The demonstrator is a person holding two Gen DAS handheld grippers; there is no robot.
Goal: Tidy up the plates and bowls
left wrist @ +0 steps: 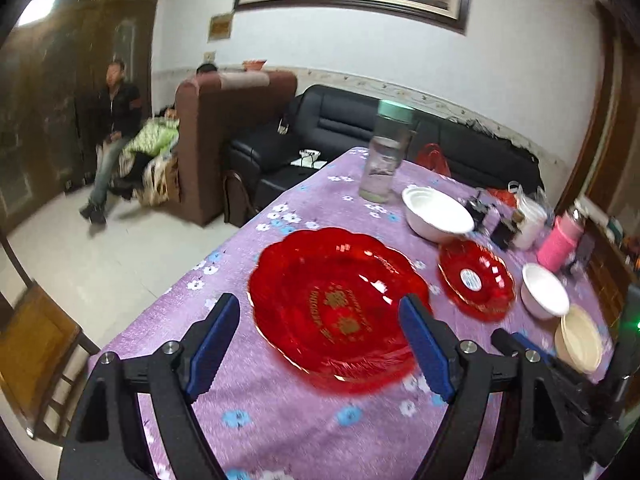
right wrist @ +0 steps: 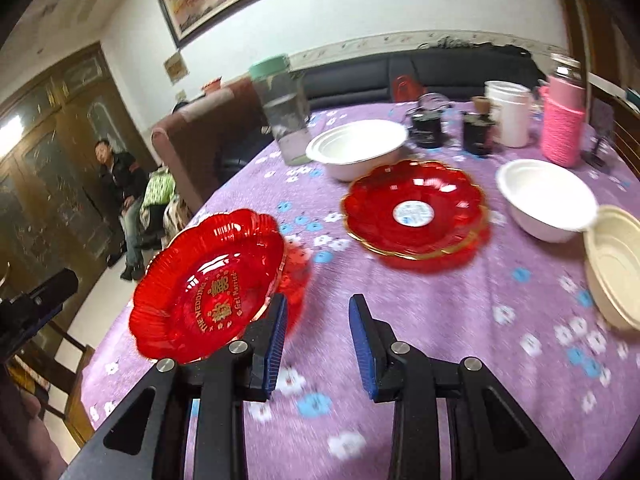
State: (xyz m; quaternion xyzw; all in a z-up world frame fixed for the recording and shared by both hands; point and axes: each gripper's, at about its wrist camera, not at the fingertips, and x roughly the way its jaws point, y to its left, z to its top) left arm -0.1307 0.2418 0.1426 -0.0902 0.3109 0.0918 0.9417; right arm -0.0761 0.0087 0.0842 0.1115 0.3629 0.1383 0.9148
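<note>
Two grippers over the purple tablecloth point(left wrist: 248, 408), both empty.

Left gripper point(left wrist: 320, 310): jaws spread wide, gripping nothing, pads clear of everything. Large red plate point(left wrist: 336, 308) flat on the cloth, seen right through the gap between the two fingers, beyond and below the tips. Probably spread that wide to clear the scalloped rim.

Right gripper point(right wrist: 318, 304): jaws only partly apart, nothing but bare cloth between them. Same large red plate point(right wrist: 208, 288) off to the left of the gap, its rim running up to the left finger; touching or just behind, cannot tell through the blur.

Sorting by kind seemingly half done, judging from the layout:
- small red plates point(right wrist: 416, 208) stacked one on another, mid-table, well beyond the right jaws
- nested white bowls point(right wrist: 356, 148) just behind that stack, beside a green-lidded jar point(right wrist: 284, 112)
- single white bowl point(right wrist: 548, 200) farther right, unstacked
- beige bowl point(right wrist: 616, 264) at the right edge, overlapping the single white bowl's rim in this view; contact unclear

Large red plate kept apart from the small stack, likely as too wide to sit on top, so better underneath or alone. Loose bowls to the right likely next for nesting. Both views smeared; fine contact hard to judge.
</note>
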